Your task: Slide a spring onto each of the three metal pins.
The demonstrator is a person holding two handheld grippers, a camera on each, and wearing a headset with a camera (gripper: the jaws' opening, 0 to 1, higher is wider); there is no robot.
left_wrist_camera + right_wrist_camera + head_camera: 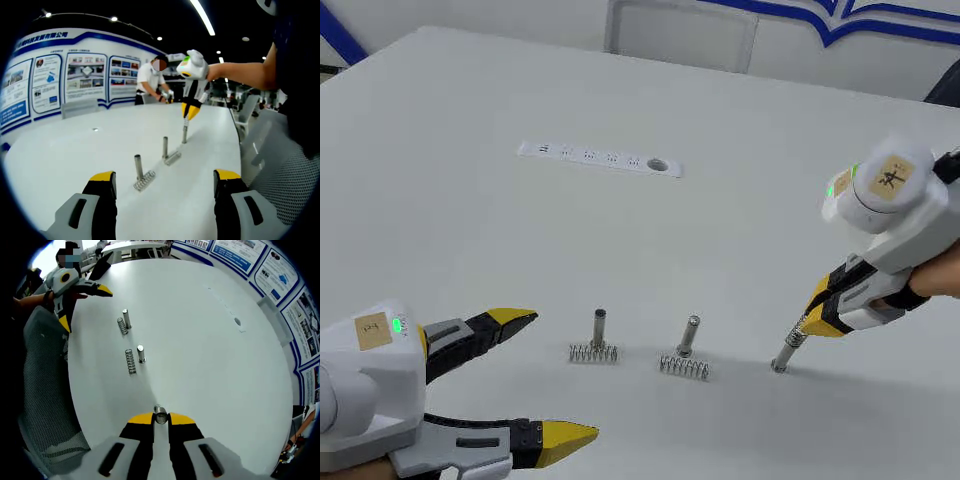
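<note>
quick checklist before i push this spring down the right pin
1. Right claw shut on the spring: ok.
2. Spring in line with the right pin: ok in the head view.
3. Spring already over the pin's tip: cannot tell.
4. Spring down at the pin's base: not ok, it sits at the top end.
5. Left pin and middle pin upright and bare: ok.
6. Left spring and middle spring lying beside their pins, left claw open: ok.
</note>
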